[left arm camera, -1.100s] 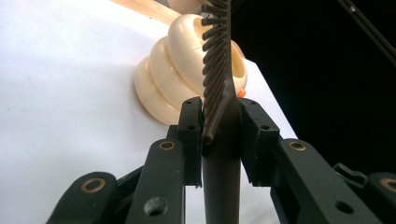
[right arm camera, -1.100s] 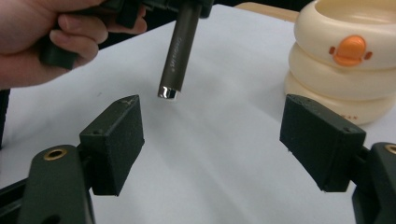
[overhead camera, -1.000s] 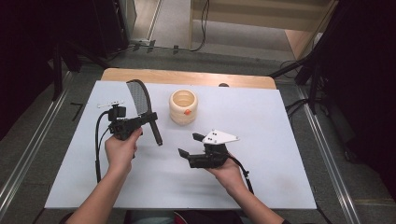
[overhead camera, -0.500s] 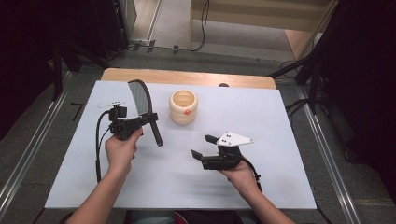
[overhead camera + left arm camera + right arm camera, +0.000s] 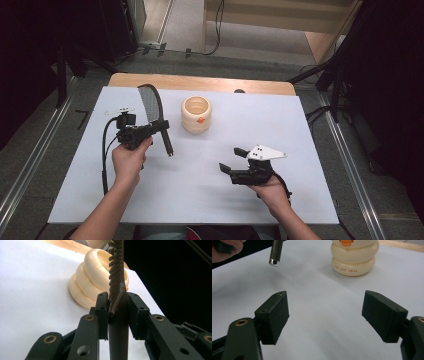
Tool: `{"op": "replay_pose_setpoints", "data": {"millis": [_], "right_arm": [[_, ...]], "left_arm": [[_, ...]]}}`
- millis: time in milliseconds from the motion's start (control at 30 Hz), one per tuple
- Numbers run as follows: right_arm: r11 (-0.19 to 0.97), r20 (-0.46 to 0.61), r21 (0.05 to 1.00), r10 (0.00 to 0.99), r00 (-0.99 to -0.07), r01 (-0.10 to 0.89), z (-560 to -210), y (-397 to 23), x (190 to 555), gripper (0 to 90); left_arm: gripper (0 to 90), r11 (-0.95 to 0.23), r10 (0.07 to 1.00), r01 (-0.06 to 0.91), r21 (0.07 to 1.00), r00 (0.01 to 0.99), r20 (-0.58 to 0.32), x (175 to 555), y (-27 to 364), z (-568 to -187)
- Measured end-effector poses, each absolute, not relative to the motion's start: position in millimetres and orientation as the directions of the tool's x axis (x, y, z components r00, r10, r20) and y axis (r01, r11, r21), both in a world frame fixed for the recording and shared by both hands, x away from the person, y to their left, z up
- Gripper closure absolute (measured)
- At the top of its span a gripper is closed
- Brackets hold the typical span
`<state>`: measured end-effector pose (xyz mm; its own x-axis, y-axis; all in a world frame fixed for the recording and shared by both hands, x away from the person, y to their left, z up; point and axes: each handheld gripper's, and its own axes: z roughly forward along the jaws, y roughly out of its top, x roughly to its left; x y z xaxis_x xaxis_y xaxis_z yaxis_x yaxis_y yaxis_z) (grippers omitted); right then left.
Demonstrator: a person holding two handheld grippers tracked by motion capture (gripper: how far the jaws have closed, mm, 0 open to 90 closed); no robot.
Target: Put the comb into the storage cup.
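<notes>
While the left gripper (image 5: 150, 129) has its jaws pinching the dark hairbrush (image 5: 156, 120) where handle meets bristles — holding it raised off the white table (image 5: 300, 200) near the far left corner, bristle end toward the far edge — the pick-up looks done. The cream ringed holder (image 5: 196, 114) stands upright near the middle of the far edge, just beside the brush and apart from it. The right gripper (image 5: 232, 161) hovers toward the near right with jaws spread and nothing between them — so setting the brush into the holder seems to remain.
</notes>
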<state>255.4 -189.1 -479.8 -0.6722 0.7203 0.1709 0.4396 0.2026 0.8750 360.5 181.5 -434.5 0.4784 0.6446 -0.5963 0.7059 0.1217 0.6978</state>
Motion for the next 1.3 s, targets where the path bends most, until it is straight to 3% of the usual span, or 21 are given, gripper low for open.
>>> {"op": "replay_pose_setpoints", "data": {"millis": [400,1300], "right_arm": [[0.23,0.16,0.863,0.72,-0.676,0.449,-487,-207,244,19.7],[0.207,0.162,0.823,0.806,-0.569,0.529,-494,-253,221,19.7]], "left_arm": [[72.9,0.105,0.642,0.684,0.722,0.508,-0.574,361,181,-432],[72.9,0.044,0.624,0.639,0.768,0.583,-0.521,363,169,-425]]}}
